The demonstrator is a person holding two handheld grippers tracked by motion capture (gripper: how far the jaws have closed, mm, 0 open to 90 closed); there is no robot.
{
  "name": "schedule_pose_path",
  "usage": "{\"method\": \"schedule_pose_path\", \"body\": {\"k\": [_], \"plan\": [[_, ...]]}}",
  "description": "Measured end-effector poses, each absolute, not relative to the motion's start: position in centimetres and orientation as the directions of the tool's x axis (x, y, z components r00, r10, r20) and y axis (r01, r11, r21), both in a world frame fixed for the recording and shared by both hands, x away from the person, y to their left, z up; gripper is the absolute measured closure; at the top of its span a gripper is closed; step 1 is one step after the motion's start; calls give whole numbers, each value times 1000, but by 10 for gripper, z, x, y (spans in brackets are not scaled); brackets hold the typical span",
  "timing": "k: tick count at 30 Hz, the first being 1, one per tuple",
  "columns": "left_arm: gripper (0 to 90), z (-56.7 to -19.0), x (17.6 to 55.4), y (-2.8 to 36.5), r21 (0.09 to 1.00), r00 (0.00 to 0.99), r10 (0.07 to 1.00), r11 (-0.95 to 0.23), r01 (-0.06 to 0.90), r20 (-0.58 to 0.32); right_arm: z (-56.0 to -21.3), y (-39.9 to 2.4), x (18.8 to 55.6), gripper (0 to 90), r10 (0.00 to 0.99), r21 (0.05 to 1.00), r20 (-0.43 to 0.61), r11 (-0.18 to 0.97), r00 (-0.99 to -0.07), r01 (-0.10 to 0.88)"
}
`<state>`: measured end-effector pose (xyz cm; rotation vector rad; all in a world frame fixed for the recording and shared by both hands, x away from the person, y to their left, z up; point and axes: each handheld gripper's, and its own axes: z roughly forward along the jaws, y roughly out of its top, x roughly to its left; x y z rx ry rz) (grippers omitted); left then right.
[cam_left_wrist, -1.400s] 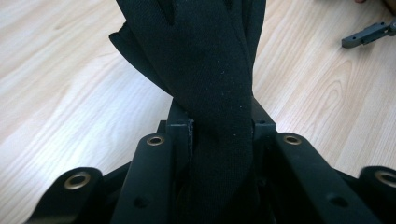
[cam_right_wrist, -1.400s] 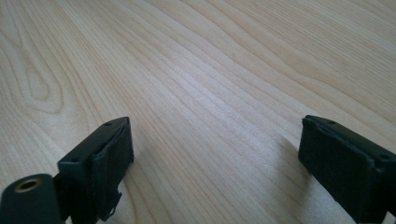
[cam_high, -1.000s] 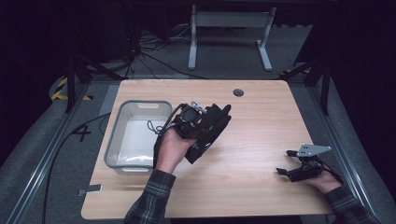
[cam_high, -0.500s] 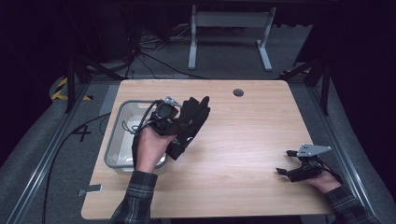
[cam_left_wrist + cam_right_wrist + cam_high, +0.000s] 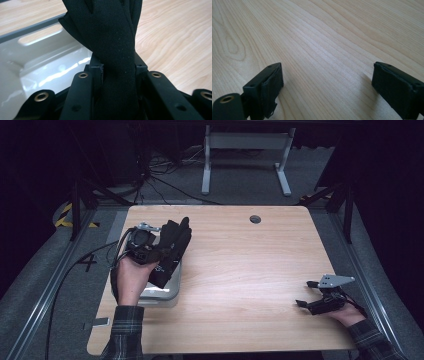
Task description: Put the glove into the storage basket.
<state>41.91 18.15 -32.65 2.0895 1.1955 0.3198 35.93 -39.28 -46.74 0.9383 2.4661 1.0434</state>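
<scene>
A black glove [image 5: 173,245] hangs between the jaws of my left gripper [image 5: 152,254], which is shut on it above the right part of a clear plastic bin [image 5: 161,293]. In the left gripper view the glove [image 5: 112,37] runs up from between the pads of the left gripper [image 5: 118,68], with the bin's pale inside [image 5: 45,57] below and to the left. My right gripper [image 5: 304,294] rests near the table's front right corner. Its jaws stand wide open in the right gripper view [image 5: 327,82], with bare wood between them.
The bin stands at the left edge of the wooden table [image 5: 240,265]. A small round hole [image 5: 255,219] lies near the far edge. A cable [image 5: 75,270] trails off the table's left side, and a metal stand [image 5: 245,150] is on the floor beyond.
My left hand has carried the glove leftward from the middle of the table to above the bin. The right gripper has stayed where it was.
</scene>
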Motion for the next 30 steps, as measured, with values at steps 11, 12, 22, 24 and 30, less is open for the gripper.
{"method": "schedule_pose_path", "body": {"k": [11, 12, 22, 24, 30], "plan": [[706, -363, 433, 201, 633, 487, 859, -290, 717, -158, -467, -393, 359, 108, 672, 724, -23, 522, -740, 452], [705, -366, 435, 202, 629, 481, 862, -286, 723, -160, -467, -393, 359, 108, 672, 724, -23, 522, -740, 452], [699, -396, 450, 205, 556, 478, 859, -310, 771, -185, -467, -393, 359, 108, 672, 724, -23, 522, -740, 451], [695, -401, 453, 203, 540, 474, 859, -312, 782, -192, -467, -393, 359, 108, 672, 724, -23, 522, -740, 452], [632, -414, 460, 204, 508, 478, 855, -327, 797, -200, -467, -393, 359, 108, 672, 724, -23, 522, -740, 452]]}}
